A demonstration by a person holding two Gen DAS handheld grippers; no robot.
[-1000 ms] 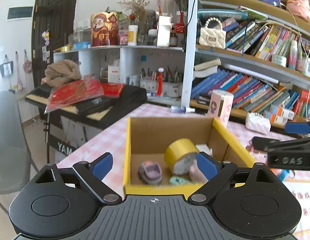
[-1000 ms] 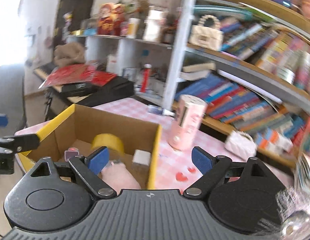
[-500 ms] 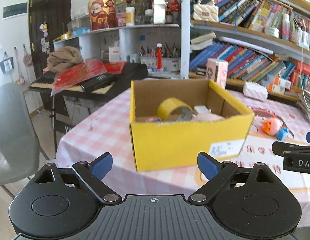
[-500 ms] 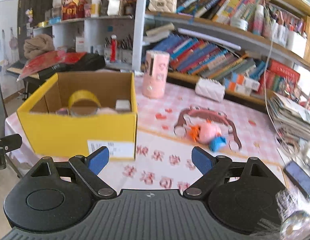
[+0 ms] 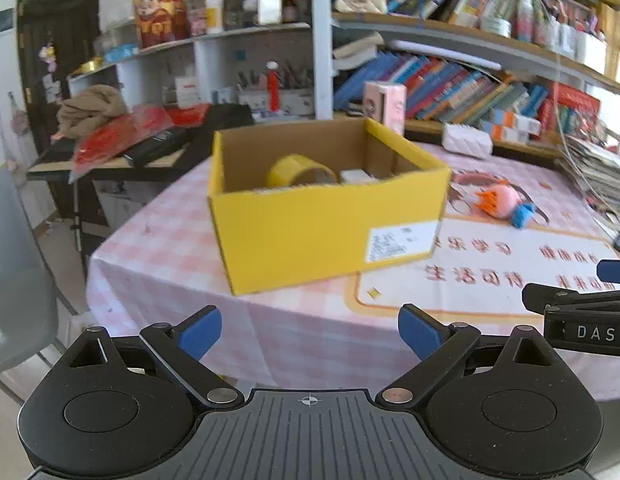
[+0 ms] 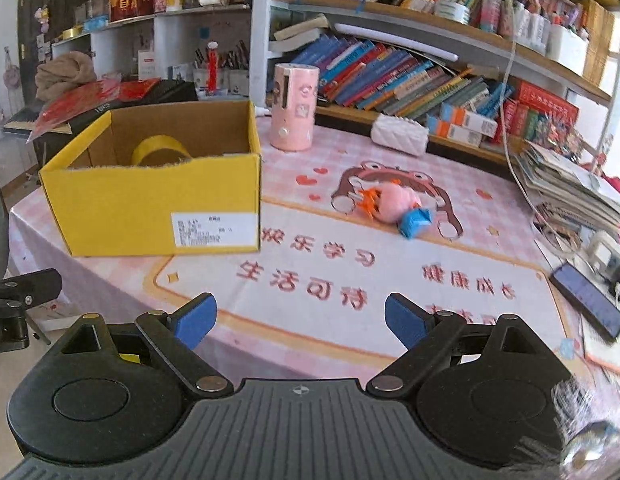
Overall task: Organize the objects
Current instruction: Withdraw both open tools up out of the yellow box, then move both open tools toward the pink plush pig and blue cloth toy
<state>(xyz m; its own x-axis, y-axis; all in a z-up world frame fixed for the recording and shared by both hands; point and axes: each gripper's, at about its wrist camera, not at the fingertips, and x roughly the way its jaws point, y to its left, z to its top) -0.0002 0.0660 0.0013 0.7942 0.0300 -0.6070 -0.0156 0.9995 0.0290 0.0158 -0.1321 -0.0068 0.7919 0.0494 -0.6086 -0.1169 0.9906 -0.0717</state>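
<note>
Your pink checked table carries the yellow box at its left, a tape roll inside; the pink toy lies well right of it. Your left gripper gapes empty; your right gripper is opening, empty.

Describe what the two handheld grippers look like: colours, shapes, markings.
The two match. The left gripper has a ribbed dark grey body with a small crosshair mark, two rounded black housings with circular discs, black linkage arms on silver pivot pins, and blue finger pads. The right gripper is built the same; seen from the side, it carries white letters "DAS".
</note>
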